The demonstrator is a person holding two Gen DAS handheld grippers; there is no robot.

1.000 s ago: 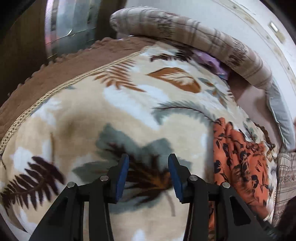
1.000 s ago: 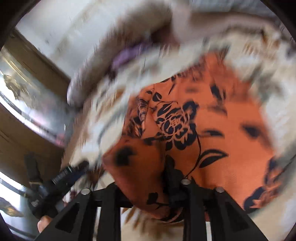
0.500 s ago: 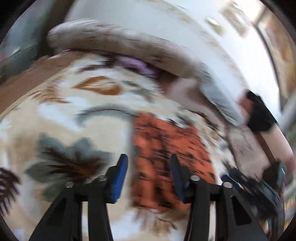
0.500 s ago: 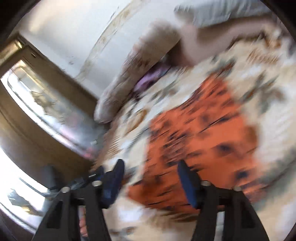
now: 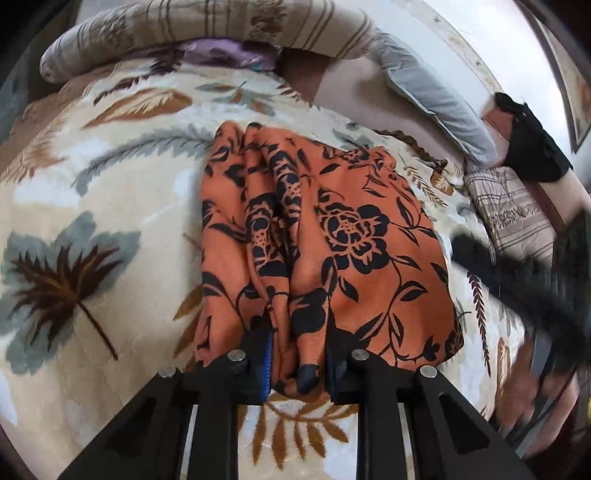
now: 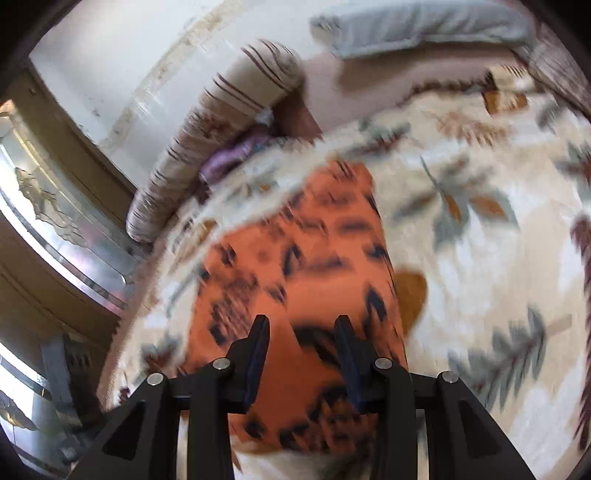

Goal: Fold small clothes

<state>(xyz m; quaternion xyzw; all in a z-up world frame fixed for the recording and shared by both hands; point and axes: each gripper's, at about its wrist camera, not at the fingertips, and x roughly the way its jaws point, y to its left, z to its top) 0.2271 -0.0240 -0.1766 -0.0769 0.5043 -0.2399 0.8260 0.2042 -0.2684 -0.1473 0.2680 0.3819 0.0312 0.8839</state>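
An orange garment with black flowers [image 5: 343, 236] lies folded on the leaf-patterned blanket [image 5: 92, 206]. My left gripper [image 5: 299, 354] has its jaws around the garment's near edge, with bunched cloth between the blue pads; they look closed on it. In the right wrist view, which is blurred by motion, the same garment [image 6: 295, 280] lies below my right gripper [image 6: 301, 343], whose jaws stand apart over the cloth without holding it. The right gripper also shows as a dark blur at the right of the left wrist view [image 5: 524, 273].
A striped bolster [image 5: 207, 26] and a grey pillow [image 5: 436, 96] line the bed's far side by the white wall. A purple cloth [image 5: 221, 51] is tucked under the bolster. A mirrored wardrobe [image 6: 48, 229] stands to the left.
My right gripper let go of the orange garment and opened. My left gripper swung right from the bare blanket onto the garment's near edge and closed around a fold.
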